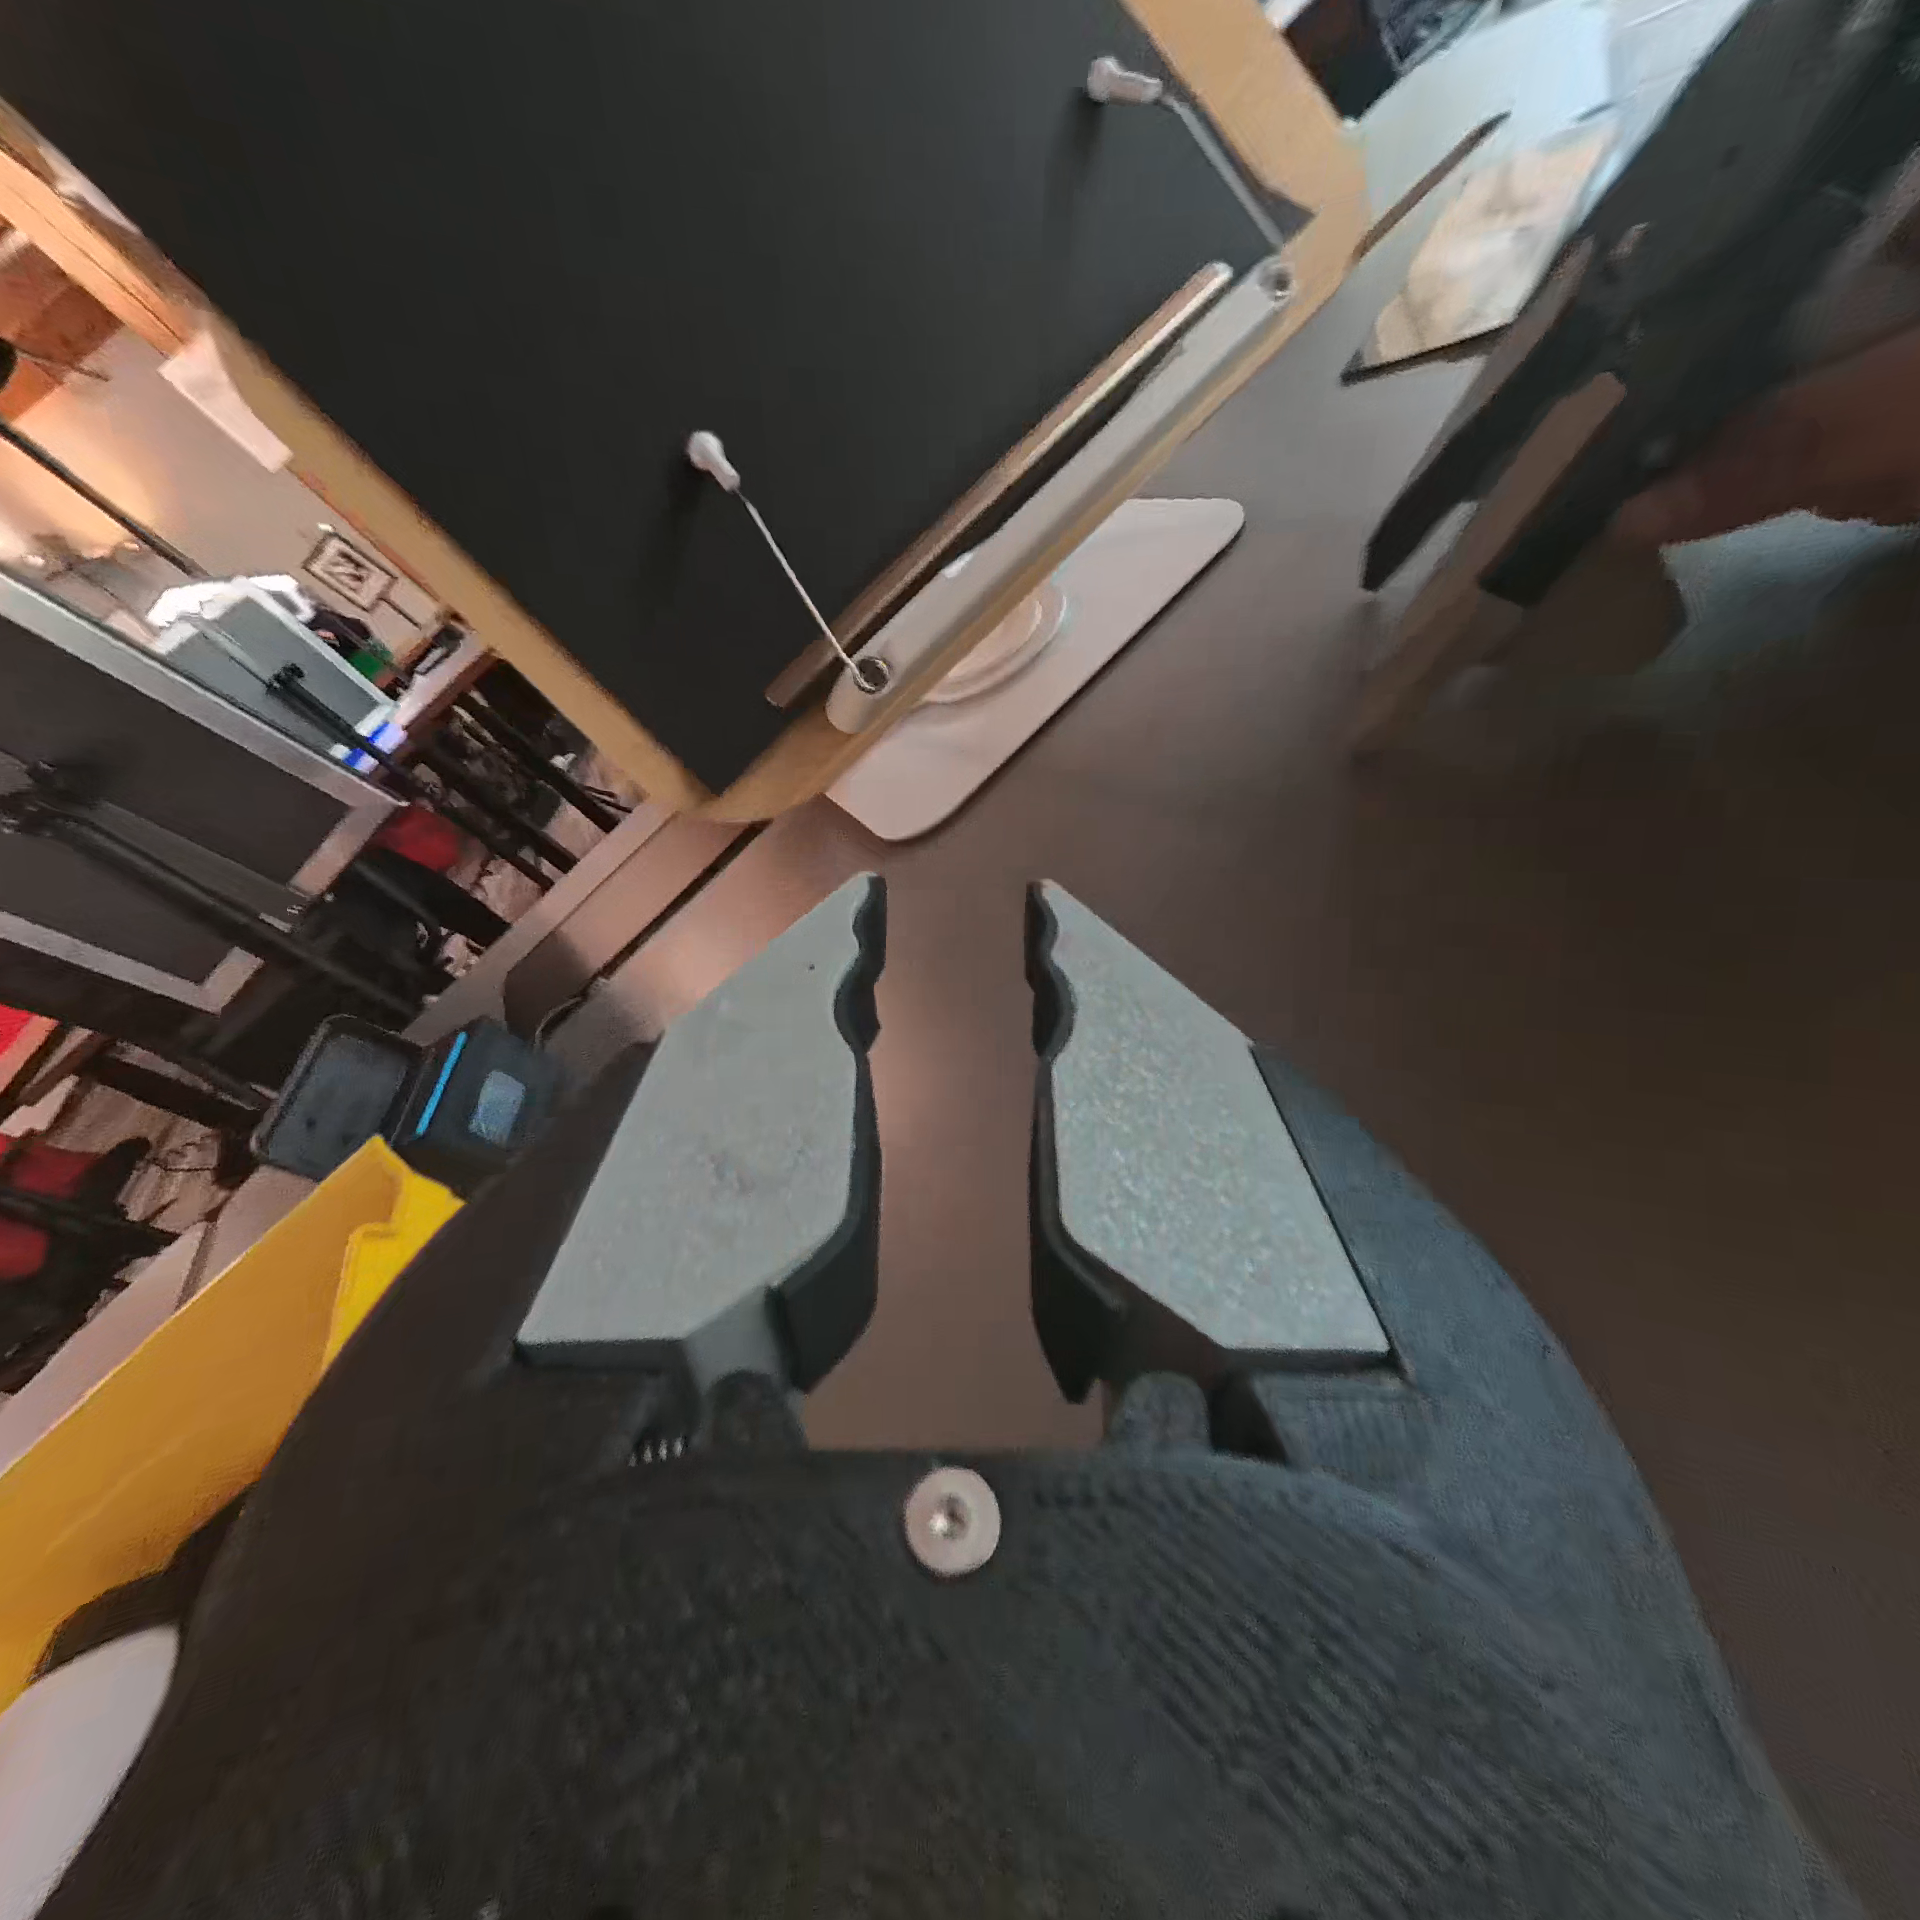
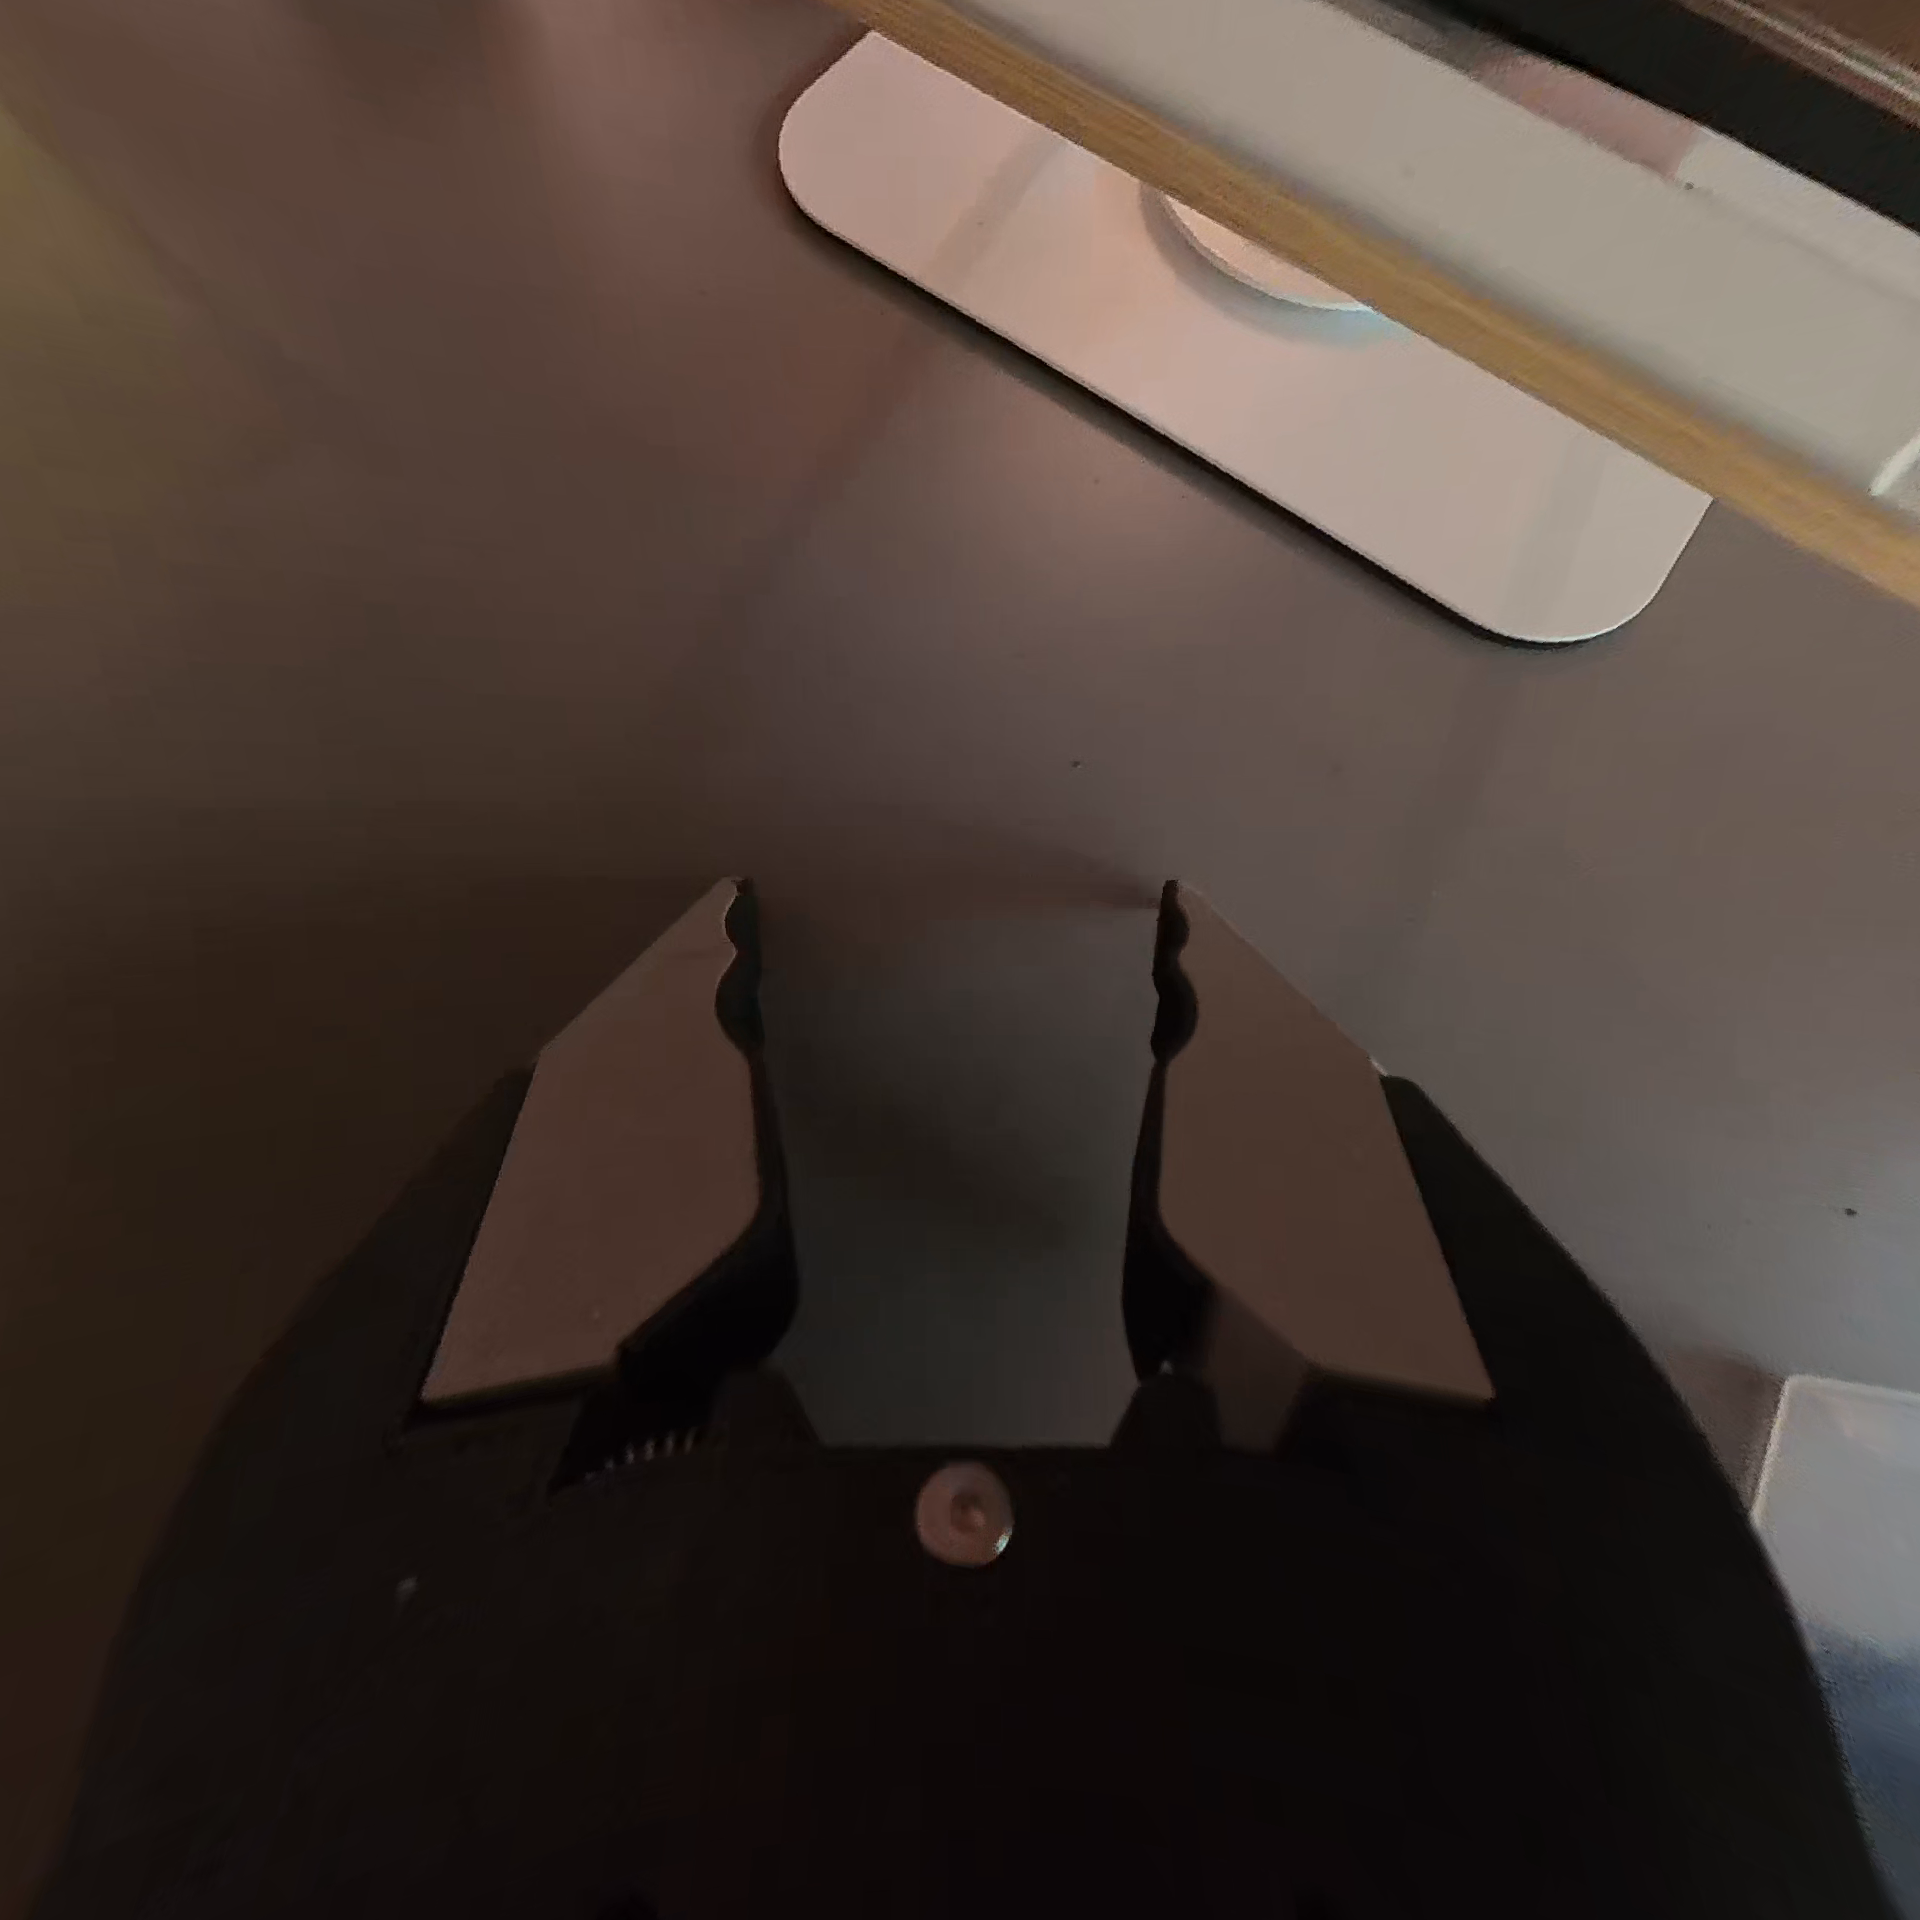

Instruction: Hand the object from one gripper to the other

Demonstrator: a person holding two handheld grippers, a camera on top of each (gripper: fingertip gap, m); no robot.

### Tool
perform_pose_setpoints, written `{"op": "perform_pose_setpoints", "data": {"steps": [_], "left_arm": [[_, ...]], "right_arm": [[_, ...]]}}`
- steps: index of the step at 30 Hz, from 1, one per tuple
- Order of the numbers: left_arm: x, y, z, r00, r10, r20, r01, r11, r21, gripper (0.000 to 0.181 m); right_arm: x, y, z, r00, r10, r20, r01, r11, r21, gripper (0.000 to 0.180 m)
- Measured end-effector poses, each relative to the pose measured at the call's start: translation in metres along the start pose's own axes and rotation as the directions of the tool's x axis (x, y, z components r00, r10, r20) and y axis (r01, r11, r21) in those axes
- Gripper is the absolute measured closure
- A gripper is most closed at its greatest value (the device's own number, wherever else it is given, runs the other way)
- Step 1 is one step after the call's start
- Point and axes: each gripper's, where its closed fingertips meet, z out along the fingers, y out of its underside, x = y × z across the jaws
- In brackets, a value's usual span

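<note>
Both the left gripper (image 1: 956,904) and right gripper (image 2: 956,904) hung with jaws released, empty, above a dark table (image 2: 416,623); a white stand base (image 2: 1299,416) sat upper right.

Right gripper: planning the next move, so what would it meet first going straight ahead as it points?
Probably the dark tabletop just past the open, empty right gripper; the white stand base lies further on, depth unclear.

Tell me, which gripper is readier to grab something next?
Probably the right gripper: its jaws gape wider and it hangs close over the dark table. The left gripper is open too, but narrower. Both are empty, and no object to grab shows.
</note>
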Motion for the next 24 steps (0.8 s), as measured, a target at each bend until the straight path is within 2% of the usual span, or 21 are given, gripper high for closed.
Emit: {"op": "perform_pose_setpoints", "data": {"steps": [1,4,6,8,9,12,14,17,20,24], "left_arm": [[0.006,-0.004,-0.013,0.999,-0.002,-0.035,0.002,1.0,-0.003,0.158],[0.017,-0.034,-0.069,0.987,-0.008,-0.162,0.018,0.998,0.06,0.171],[-0.008,-0.063,-0.108,0.992,0.004,-0.129,0.013,0.991,0.134,0.18],[-0.047,-0.07,-0.13,0.996,0.006,-0.091,0.002,0.996,0.087,0.181],[-0.068,-0.065,-0.134,0.997,0.005,-0.071,-0.002,0.999,0.037,0.175],[-0.12,-0.016,-0.126,0.998,-0.03,-0.056,0.018,0.978,-0.206,0.163],[-0.149,0.033,-0.111,0.999,-0.032,-0.028,0.02,0.928,-0.373,0.158],[-0.168,0.103,-0.089,0.999,0.009,-0.045,-0.032,0.836,-0.548,0.151],[-0.18,0.148,-0.072,0.999,0.014,-0.039,-0.035,0.777,-0.629,0.147],[-0.182,0.168,-0.049,0.991,0.063,-0.121,-0.125,0.775,-0.62,0.149]], "right_arm": [[0.0,0.0,0.0,1.0,0.007,0.007,-0.007,1.0,-0.002,0.105],[0.0,0.0,0.001,1.0,0.002,0.008,-0.002,1.0,-0.001,0.105],[0.0,-0.001,0.001,1.0,0.004,0.01,-0.004,1.0,-0.001,0.104],[0.0,-0.001,0.002,1.0,0.002,0.009,-0.002,1.0,-0.002,0.104],[-0.001,-0.001,0.002,1.0,0.002,0.009,-0.002,1.0,-0.002,0.103],[-0.001,-0.002,0.002,1.0,0.0,0.01,0.0,1.0,-0.002,0.103],[-0.002,-0.001,0.002,1.0,0.0,0.011,0.0,1.0,-0.002,0.103],[-0.003,0.0,0.001,1.0,-0.003,0.013,0.003,1.0,-0.001,0.103],[-0.004,0.0,0.0,1.0,-0.004,0.016,0.004,1.0,-0.001,0.103],[-0.004,0.0,0.001,1.0,-0.004,0.017,0.004,1.0,-0.001,0.103]]}}
